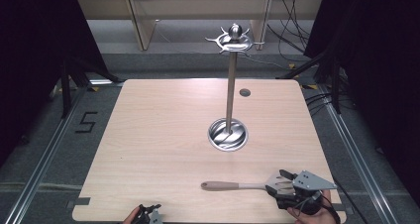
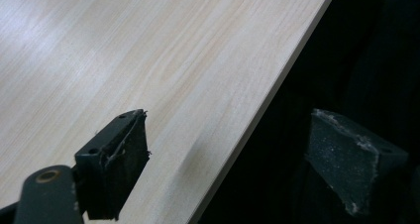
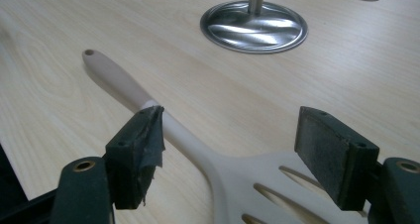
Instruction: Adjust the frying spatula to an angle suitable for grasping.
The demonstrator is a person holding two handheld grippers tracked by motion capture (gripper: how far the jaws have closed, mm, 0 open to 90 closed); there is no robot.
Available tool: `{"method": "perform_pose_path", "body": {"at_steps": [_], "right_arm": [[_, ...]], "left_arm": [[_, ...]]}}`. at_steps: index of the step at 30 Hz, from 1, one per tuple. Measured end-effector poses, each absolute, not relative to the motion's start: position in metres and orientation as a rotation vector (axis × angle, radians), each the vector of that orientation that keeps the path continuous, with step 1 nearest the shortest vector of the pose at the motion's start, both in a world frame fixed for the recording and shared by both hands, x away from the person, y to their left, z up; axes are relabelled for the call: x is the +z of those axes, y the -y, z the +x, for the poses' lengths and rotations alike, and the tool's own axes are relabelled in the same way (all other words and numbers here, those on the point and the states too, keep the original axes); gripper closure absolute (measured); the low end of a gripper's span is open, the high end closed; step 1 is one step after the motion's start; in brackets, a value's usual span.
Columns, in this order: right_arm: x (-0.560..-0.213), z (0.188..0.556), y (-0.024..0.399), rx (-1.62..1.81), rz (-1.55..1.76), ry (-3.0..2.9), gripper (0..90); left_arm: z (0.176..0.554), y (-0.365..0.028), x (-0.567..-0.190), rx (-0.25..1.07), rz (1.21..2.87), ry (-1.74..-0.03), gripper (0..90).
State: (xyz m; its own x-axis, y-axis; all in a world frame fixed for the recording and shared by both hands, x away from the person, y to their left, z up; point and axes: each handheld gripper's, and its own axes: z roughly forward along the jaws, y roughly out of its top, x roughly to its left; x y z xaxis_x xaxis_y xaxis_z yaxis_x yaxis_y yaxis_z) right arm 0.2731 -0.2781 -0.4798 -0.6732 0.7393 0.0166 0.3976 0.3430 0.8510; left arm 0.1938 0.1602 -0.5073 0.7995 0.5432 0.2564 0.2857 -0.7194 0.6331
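Cream spatula lies between open right jaws.

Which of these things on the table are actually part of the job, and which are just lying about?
In the job:
- slotted spatula, lying flat between the open jaws of the right gripper
- probably the metal hook stand, upright mid-table

Just there:
- left gripper, open over the table edge
- round hole in the table
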Motion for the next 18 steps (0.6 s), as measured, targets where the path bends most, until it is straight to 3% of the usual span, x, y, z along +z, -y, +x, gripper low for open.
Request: {"method": "perform_pose_path", "body": {"at_steps": [18], "right_arm": [[-0.4774,0.2747,0.271,1.248,1.015,-2.309,30.9]], "left_arm": [[0.1942,-0.1597,-0.5079,0.583,2.401,-0.615,15.5]]}}
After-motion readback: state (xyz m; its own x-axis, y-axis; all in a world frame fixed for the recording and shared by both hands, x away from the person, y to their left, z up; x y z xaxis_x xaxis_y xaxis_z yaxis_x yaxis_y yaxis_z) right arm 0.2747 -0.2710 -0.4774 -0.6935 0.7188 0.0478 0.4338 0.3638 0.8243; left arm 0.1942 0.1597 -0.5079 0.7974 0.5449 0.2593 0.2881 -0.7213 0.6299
